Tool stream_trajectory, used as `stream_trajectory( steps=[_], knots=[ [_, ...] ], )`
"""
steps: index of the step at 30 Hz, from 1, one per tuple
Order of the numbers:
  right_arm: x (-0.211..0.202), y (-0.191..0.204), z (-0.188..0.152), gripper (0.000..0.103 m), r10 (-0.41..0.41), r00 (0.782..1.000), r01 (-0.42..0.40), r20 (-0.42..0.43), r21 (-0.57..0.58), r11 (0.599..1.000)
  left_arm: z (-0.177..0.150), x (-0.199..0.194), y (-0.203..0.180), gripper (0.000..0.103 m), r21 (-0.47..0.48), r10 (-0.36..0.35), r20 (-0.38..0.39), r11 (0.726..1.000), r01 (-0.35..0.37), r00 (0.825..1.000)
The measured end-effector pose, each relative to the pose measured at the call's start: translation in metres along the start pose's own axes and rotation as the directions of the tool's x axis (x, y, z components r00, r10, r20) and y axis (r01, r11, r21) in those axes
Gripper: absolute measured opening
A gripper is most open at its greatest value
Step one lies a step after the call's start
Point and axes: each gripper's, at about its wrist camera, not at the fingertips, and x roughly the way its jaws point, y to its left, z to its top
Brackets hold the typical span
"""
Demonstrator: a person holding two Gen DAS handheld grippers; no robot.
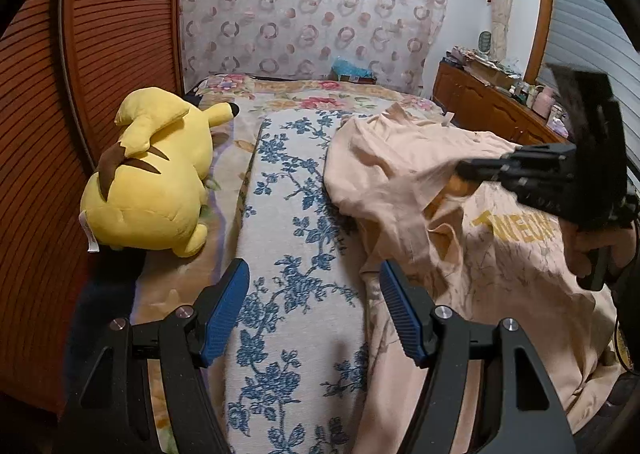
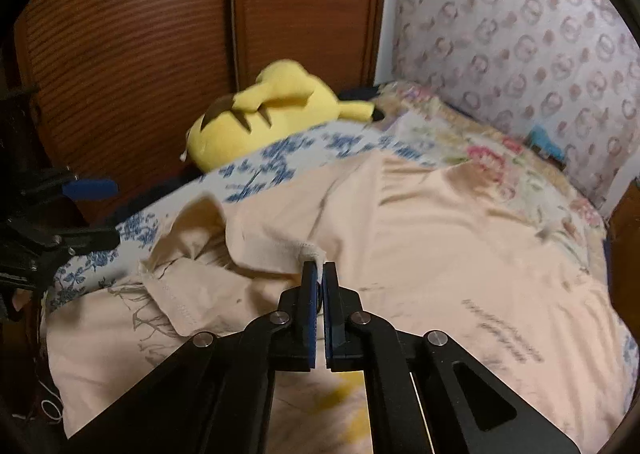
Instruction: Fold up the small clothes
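A peach shirt lies spread over a bed, partly on a blue-flowered cloth and partly on the rose-patterned bedspread beyond it. The shirt is rumpled, with yellow lettering on the part nearest the person and a sleeve bunched up at its left side.

The right tongs are closed on a hemmed edge of the shirt, which shows as a small white-stitched tuft pinched just above the blue pads. From the left wrist view the same tongs reach in from the right, lifting a flap of the fabric off the bed, with a hand on the grip.

The left tongs stand open above the blue-flowered cloth, nothing between their pads; the right pad sits just beside the shirt's left edge.

A yellow plush toy lies on its side by the brown slatted wardrobe, well apart from the shirt. A patterned headboard stands behind the bed, and a cluttered wooden dresser runs along the far right.
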Motion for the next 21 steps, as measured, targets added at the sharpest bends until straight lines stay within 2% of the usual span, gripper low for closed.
stream_trajectory(
  steps=[8, 12, 14, 16, 17, 18, 21],
  knots=[
    [-0.049, -0.029, -0.019, 0.002, -0.050, 0.995, 0.045, 0.083, 0.065, 0.997, 0.006, -0.005, -0.017, 0.069, 0.030, -0.024, 0.017, 0.999, 0.023, 1.000],
    [-0.048, -0.035, -0.035, 0.002, -0.074, 0.994, 0.066, 0.074, 0.105, 0.992, 0.006, -0.001, -0.024, 0.069, 0.038, -0.039, 0.010, 0.999, 0.039, 0.999],
    [-0.049, -0.035, -0.044, 0.004, -0.111, 0.992, 0.104, 0.052, 0.116, 0.988, 0.006, 0.005, -0.026, 0.069, 0.040, -0.044, 0.000, 0.998, 0.044, 0.999],
    [-0.045, -0.040, -0.050, 0.017, -0.140, 0.990, 0.137, 0.014, 0.128, 0.982, 0.006, 0.010, -0.031, 0.069, 0.045, -0.047, -0.010, 0.998, 0.048, 0.999],
    [-0.040, -0.041, -0.051, 0.029, -0.143, 0.990, 0.142, -0.005, 0.133, 0.981, 0.006, 0.012, -0.033, 0.069, 0.046, -0.049, -0.015, 0.998, 0.050, 0.999],
    [-0.038, -0.043, -0.055, 0.037, -0.139, 0.990, 0.140, -0.018, 0.139, 0.980, 0.006, 0.015, -0.035, 0.069, 0.048, -0.053, -0.019, 0.997, 0.054, 0.998],
    [-0.032, -0.043, -0.061, 0.043, -0.131, 0.990, 0.137, -0.053, 0.146, 0.980, 0.006, 0.024, -0.041, 0.069, 0.053, -0.056, -0.038, 0.997, 0.058, 0.998]
  ],
)
